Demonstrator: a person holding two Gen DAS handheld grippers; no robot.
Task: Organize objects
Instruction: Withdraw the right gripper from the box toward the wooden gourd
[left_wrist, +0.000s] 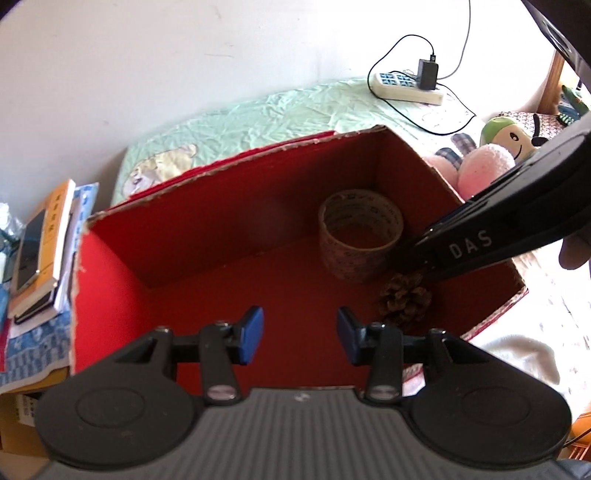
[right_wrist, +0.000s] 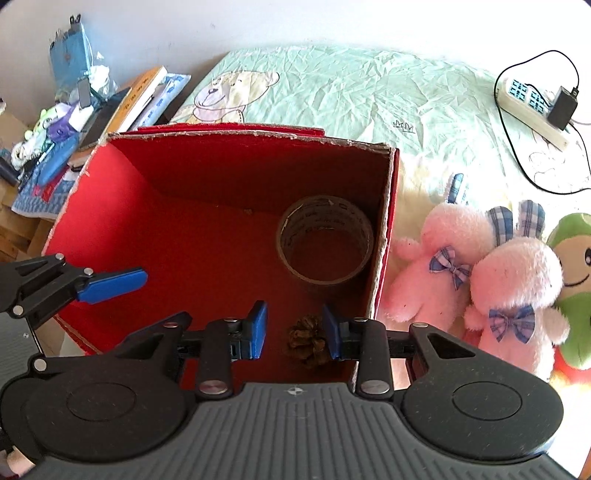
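An open red cardboard box (left_wrist: 110, 266) (right_wrist: 110, 206) sits on the bed. Inside it stand a roll of clear tape (left_wrist: 360, 240) (right_wrist: 325, 240) and a brown pine cone (left_wrist: 404, 299) (right_wrist: 306, 339). My left gripper (left_wrist: 300, 334) is open and empty above the box's near side; one blue finger shows in the right wrist view (right_wrist: 110, 284). My right gripper (right_wrist: 293, 332) is open over the box, the pine cone lying on the box floor between its fingers, apart from them. Its black body (left_wrist: 498, 229) reaches in from the right in the left wrist view.
Two pink plush rabbits (right_wrist: 432, 266) (right_wrist: 517, 288) and a green plush toy (right_wrist: 576, 280) lie right of the box. A power strip with a black charger (right_wrist: 535, 103) (left_wrist: 410, 86) is at the far right. Books and clutter (left_wrist: 40, 251) (right_wrist: 110, 107) lie left of the bed.
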